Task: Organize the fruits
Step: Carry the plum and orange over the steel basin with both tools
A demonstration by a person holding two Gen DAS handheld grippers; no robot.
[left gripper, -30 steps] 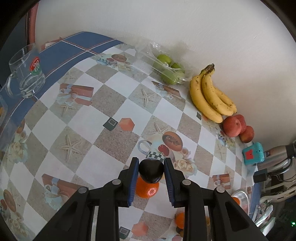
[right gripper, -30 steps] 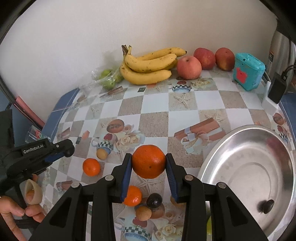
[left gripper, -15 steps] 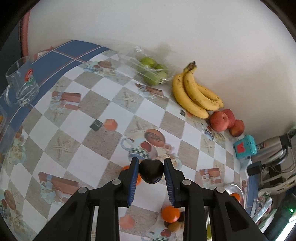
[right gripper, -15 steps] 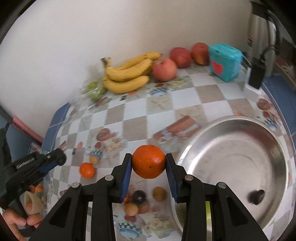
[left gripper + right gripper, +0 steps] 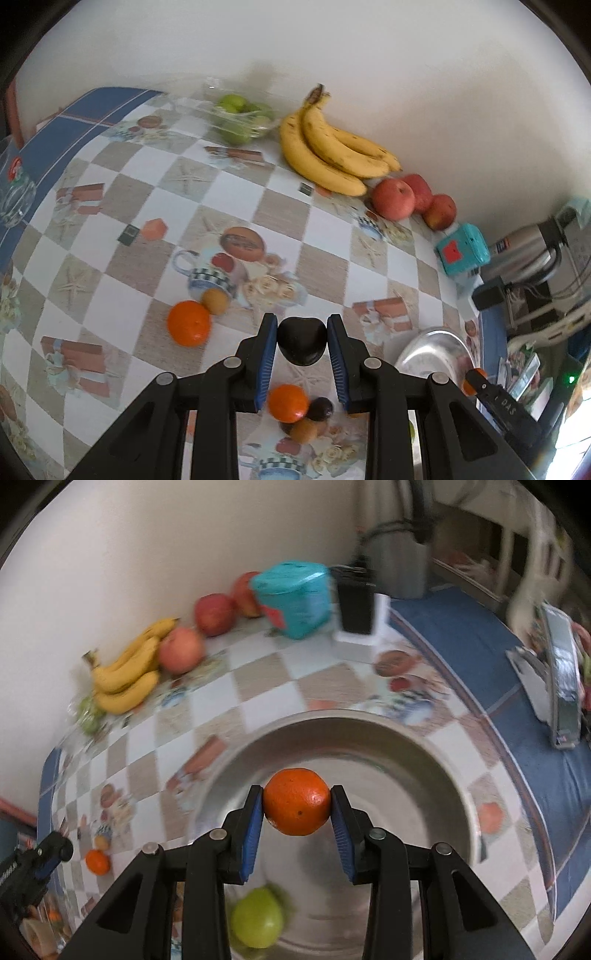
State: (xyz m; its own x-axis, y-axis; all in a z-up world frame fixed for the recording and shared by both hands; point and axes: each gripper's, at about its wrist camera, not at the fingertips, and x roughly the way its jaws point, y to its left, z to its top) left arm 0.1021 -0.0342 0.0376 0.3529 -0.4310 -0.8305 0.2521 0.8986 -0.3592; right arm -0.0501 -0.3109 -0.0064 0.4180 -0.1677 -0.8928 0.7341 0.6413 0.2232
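My left gripper (image 5: pixel 302 341) is shut on a dark, near-black fruit (image 5: pixel 302 345) and holds it above the patterned table. Below it lie an orange (image 5: pixel 188 322), a small brown fruit (image 5: pixel 215 301), and a cluster with another orange (image 5: pixel 287 403) and a dark fruit (image 5: pixel 320 408). My right gripper (image 5: pixel 296 803) is shut on an orange (image 5: pixel 296 801) and holds it over the steel bowl (image 5: pixel 436 760). A green fruit (image 5: pixel 257 917) lies in the bowl. The bowl also shows in the left wrist view (image 5: pixel 432 349).
Bananas (image 5: pixel 332 151), red apples (image 5: pixel 393 197) and a bag of green fruit (image 5: pixel 240 118) line the wall. A teal box (image 5: pixel 463 253) and a kettle (image 5: pixel 524 247) stand at the right. A glass mug (image 5: pixel 14 195) stands at the left edge.
My right gripper has swung right with the orange and now hangs over the bowl. My left gripper has risen and moved right with the dark fruit.
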